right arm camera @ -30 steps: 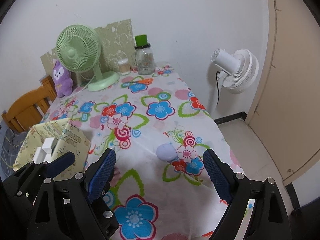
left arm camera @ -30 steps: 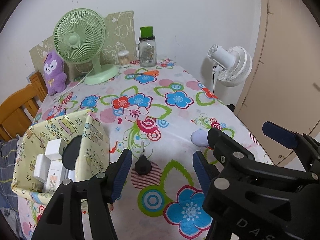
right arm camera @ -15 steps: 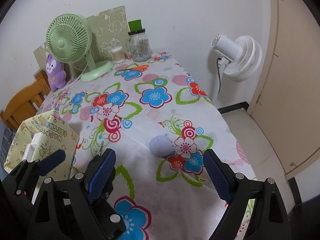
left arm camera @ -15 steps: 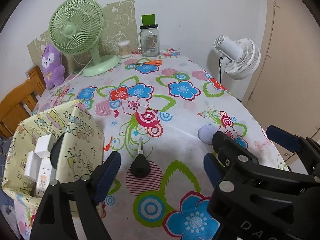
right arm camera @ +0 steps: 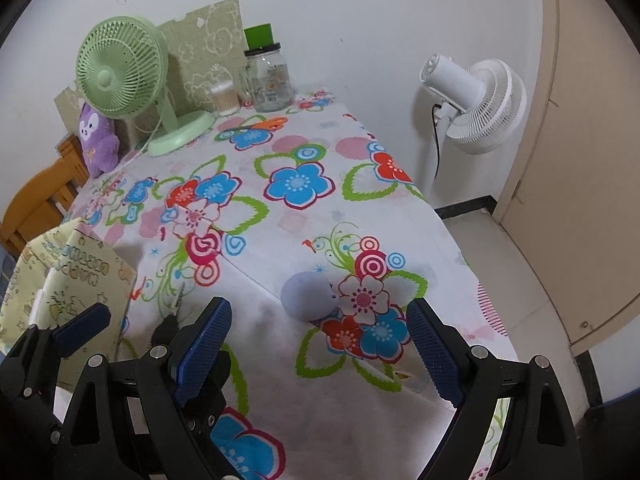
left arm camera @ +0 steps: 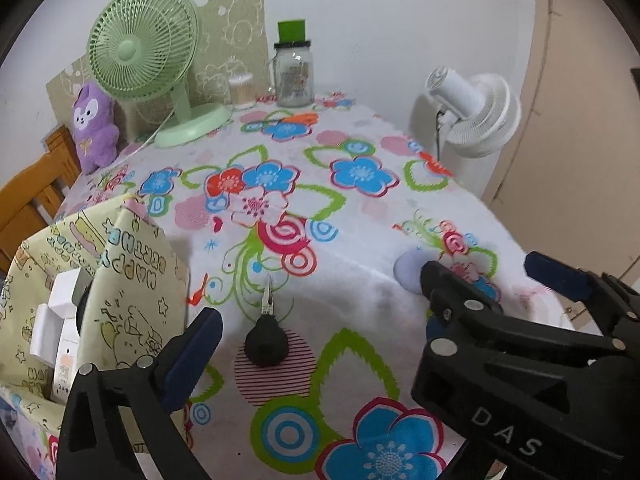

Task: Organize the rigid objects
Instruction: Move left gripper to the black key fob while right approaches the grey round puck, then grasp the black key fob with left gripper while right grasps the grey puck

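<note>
The left tool (left arm camera: 316, 344) is opening, its pads wide apart around the key (left arm camera: 265, 340) (not touching it) on the surface (left arm camera: 360, 216). The right tool (right arm camera: 320, 344) gapes empty just before the puck (right arm camera: 306, 296), right of the key.

A black key with a round plastic head and a thin metal blade (left arm camera: 265, 340) lies flat on the flowery table, blade pointing away. A small, round, pale purple lump (right arm camera: 306, 294) sits well to its right. White blocks (left arm camera: 52, 320) stand in a yellow cartoon-print box (left arm camera: 132, 280) at the left.
</note>
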A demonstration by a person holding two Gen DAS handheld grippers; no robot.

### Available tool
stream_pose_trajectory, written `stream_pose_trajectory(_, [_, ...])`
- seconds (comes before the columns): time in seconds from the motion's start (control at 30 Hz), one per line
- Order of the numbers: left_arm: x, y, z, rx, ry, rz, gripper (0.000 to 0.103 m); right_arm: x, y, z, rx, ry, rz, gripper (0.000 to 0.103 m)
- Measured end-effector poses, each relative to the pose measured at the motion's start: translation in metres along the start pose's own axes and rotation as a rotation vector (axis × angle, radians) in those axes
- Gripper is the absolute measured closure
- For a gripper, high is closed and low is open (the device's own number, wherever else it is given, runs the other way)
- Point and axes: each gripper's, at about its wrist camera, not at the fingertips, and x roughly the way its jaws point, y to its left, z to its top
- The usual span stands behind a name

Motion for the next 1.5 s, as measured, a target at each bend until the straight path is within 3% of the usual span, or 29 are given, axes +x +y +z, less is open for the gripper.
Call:
stream_pose_trajectory(0.47, [0.028,0.009,-0.003,-0.029,0.022,0.001,0.004,0.033,0.002,0.001,-0.046,0.03,-0.022,0.013])
stream_pose_trajectory(0.57, [0.034,0.011,-0.002,-0.038,0.028,0.021,0.008,0.037,0.005,0.003,-0.064,0.029,-0.044,0.023])
stream_pose_trajectory(0.73, [0.044,0.016,-0.003,-0.069,0.05,0.024,0.009,0.049,0.008,0.005,-0.082,0.057,-0.039,0.031])
stream_pose_trajectory(1.07, [0.055,0.016,-0.006,-0.075,0.078,0.036,0.009,0.065,0.013,0.002,-0.114,0.108,-0.022,0.055])
stream_pose_trajectory(1.5, [0.05,0.016,-0.012,-0.105,0.044,0.036,0.011,0.063,0.013,0.001,-0.119,0.099,-0.017,0.056])
